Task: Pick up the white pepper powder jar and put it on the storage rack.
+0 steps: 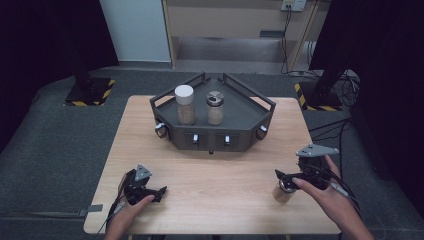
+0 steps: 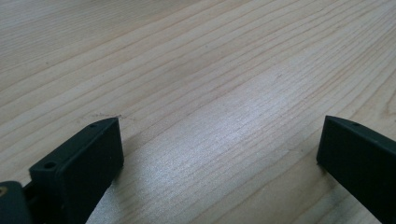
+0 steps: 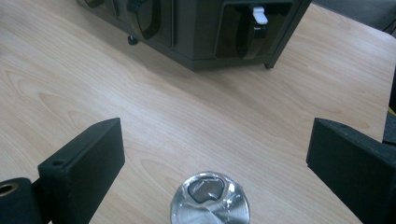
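near the table's front-right edge [image 1: 280, 227], a shaker [image 3: 210, 200] stands between wide-spread fingers [image 3: 81, 170].

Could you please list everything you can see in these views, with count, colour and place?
Jars: 3, clear with pale contents; white-capped and metal-capped on the rack, metal-capped on the table between the right gripper's jaws.
Rack: 1, dark grey, far centre of table.
Table: 1, light wood.
Stands: 2, black with yellow-black bases, on the floor behind.
Left gripper: black, open, near-left.
Right gripper: black, open, near-right.
Hands: 2, holding the grippers.
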Demonstrator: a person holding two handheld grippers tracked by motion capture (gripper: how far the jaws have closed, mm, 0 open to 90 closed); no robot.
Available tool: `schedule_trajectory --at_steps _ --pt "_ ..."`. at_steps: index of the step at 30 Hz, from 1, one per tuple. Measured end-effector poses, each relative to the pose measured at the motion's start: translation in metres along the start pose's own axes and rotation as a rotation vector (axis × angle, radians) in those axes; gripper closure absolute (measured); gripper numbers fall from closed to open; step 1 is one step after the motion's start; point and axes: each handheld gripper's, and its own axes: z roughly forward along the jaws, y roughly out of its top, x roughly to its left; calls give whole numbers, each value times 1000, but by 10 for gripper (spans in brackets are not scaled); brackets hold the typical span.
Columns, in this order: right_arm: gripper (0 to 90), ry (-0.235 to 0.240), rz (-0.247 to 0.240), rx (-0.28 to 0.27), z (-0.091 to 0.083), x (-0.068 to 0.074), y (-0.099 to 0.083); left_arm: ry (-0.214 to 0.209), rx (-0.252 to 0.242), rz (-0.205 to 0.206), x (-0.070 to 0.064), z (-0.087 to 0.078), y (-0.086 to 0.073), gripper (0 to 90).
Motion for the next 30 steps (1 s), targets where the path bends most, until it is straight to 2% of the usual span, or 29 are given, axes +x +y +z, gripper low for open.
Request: schedule_trajectory --at_steps 10,30 --pt "42 -12 3 13 -4 1 -11 0 0 0 0 0 0 0" --pt "40 -26 43 21 -11 -2 -38 0 0 0 0 0 0 0"
